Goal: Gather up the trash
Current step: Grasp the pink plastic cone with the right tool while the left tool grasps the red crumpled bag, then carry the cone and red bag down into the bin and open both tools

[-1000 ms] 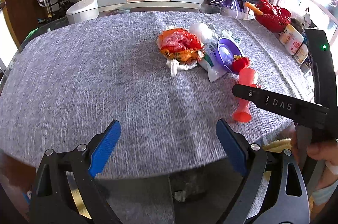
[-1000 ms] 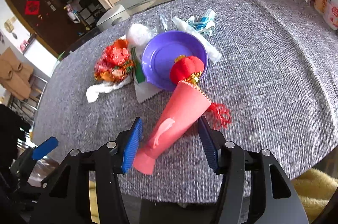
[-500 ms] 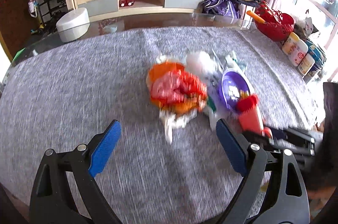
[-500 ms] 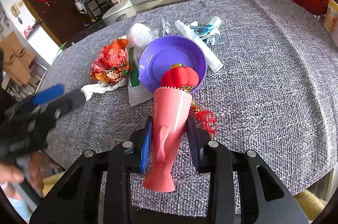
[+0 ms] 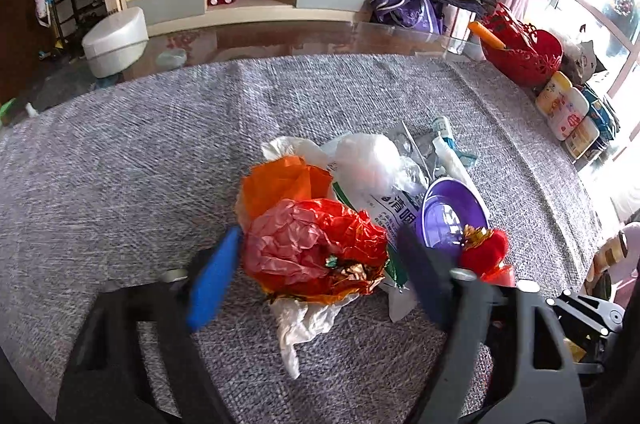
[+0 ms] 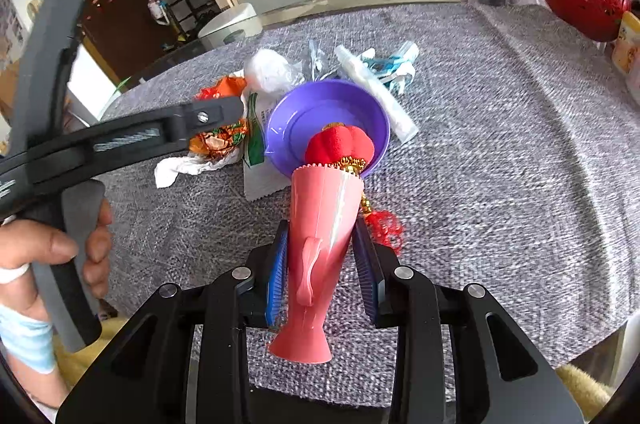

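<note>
Your grey worktop [image 5: 120, 164] carries the trash heap mid-surface. The pink vase [image 6: 320, 236] lies lengthwise, mouth away from you against the purple bowl [image 6: 332, 112]. Your right tool [image 6: 322, 272] clamps its waist. Your left tool [image 5: 316, 276], jaws just closing, brackets the crumpled red wrapper [image 5: 316, 248], not visibly pressing.
</note>
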Demonstrator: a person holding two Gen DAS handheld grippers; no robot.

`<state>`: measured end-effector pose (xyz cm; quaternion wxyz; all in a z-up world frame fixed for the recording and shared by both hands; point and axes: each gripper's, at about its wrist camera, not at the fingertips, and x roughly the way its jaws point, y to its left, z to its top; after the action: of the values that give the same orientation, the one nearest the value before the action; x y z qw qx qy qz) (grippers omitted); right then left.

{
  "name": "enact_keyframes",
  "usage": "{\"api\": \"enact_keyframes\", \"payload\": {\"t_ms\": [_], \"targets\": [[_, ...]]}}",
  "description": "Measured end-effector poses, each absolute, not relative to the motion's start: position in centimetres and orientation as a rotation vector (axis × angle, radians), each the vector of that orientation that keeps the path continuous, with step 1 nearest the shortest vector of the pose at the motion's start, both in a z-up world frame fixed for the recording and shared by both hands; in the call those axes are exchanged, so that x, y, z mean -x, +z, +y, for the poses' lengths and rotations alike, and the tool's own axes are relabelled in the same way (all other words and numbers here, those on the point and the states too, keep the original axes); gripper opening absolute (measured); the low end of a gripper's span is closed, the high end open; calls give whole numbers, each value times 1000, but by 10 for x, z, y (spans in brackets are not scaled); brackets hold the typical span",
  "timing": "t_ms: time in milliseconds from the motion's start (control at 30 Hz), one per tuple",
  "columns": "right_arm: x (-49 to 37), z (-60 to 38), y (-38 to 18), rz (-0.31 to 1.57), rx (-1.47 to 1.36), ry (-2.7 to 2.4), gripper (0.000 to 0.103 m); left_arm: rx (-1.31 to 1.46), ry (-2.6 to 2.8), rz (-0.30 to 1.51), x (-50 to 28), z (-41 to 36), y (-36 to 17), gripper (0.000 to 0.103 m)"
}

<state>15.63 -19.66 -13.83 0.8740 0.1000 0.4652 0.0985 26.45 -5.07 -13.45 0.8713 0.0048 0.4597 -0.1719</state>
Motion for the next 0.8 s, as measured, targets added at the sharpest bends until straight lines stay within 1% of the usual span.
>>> {"api": "enact_keyframes", "payload": {"t_ms": [167, 367, 567, 800], "targets": [[-143, -203, -130, 952, -207, 202, 32, -13, -365, 945, -256, -51, -128, 63], [-127, -203, -112, 922, -207, 213, 32, -12, -342, 884, -227, -42, -98, 62], [-98, -200, -85, 866, -199, 219, 32, -18, -337, 817, -178, -33, -66, 63], [-65, -196, -66, 832, -176, 207, 32, -25, -338, 791, -112, -30, -53, 63]]}}
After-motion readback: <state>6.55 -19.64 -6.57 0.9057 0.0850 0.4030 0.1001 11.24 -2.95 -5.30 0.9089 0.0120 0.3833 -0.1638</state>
